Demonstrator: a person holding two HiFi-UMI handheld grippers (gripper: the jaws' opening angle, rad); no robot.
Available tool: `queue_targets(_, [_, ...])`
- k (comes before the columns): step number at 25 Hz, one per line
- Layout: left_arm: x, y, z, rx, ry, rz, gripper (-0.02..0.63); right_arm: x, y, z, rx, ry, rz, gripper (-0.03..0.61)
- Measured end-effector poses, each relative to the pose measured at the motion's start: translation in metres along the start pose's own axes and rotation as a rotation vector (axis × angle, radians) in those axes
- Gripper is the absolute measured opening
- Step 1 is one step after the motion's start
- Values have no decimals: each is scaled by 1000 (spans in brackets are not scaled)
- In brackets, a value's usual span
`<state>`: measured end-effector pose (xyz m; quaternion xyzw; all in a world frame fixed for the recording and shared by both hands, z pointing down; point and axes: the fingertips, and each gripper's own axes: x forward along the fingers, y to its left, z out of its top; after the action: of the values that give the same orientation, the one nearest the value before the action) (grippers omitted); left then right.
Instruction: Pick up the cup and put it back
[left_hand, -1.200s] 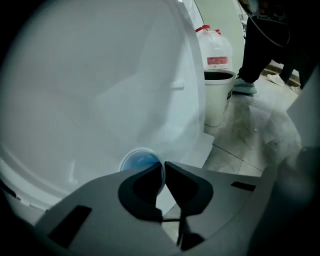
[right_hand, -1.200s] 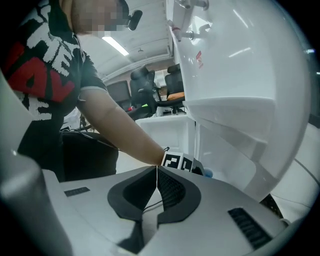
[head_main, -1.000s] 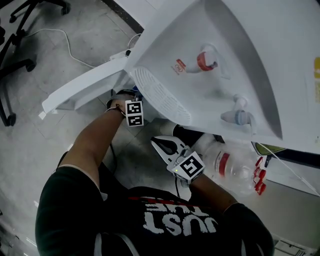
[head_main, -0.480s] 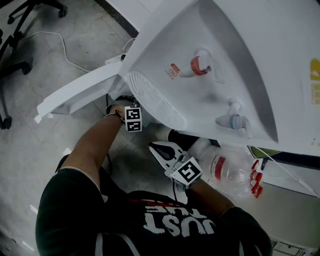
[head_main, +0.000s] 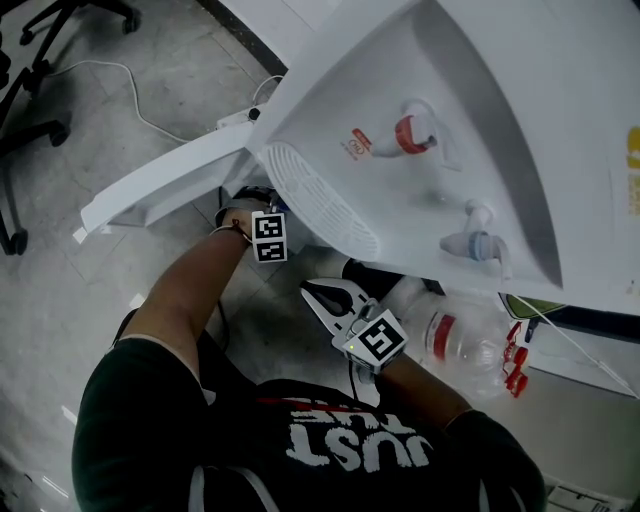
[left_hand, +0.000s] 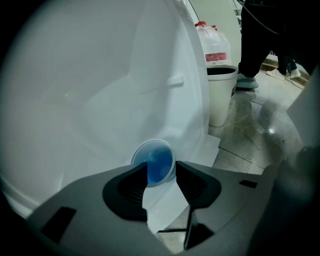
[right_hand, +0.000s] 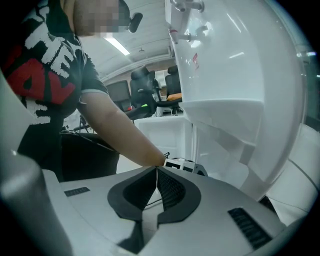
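little has shifted in the head view since a moment ago: both hands sit where they were, and only the left gripper (left_hand: 161, 166) has changed, its jaws just having been opening. they now stand apart with the blue cup (left_hand: 156, 159) between their tips, its mouth turned toward that gripper's camera, resting against the white inside wall low in the water dispenser (head_main: 480, 120). the right gripper (right_hand: 156, 171) hangs beside it with its jaws pressed together on nothing.

the dispenser fills the upper right, with a red tap (head_main: 412, 135) above a blue tap (head_main: 478, 242), and its white door (head_main: 160, 185) swung out to the left. the grey tiled floor (head_main: 60, 280) runs underneath. black office chairs (head_main: 25, 130) stand at the far left, a big clear water bottle (head_main: 465, 335) lies by the dispenser's foot, and a white cable (head_main: 110, 75) trails across the tiles.
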<state>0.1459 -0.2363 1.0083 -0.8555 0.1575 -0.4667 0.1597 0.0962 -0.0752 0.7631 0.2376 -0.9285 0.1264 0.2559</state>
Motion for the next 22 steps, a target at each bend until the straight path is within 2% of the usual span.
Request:
queue_targets(7, [-11,4,2,-25,-33,28,203,5,5,5,12,4,-5,35])
queue_targets(15, [-26,7,-7,-40,-29,59,207,9,6,5,7,2,-2,35])
queue_targets(22, [-50,11,-33,-153,-15,77,206,17,2,13,-19,-20,18,35])
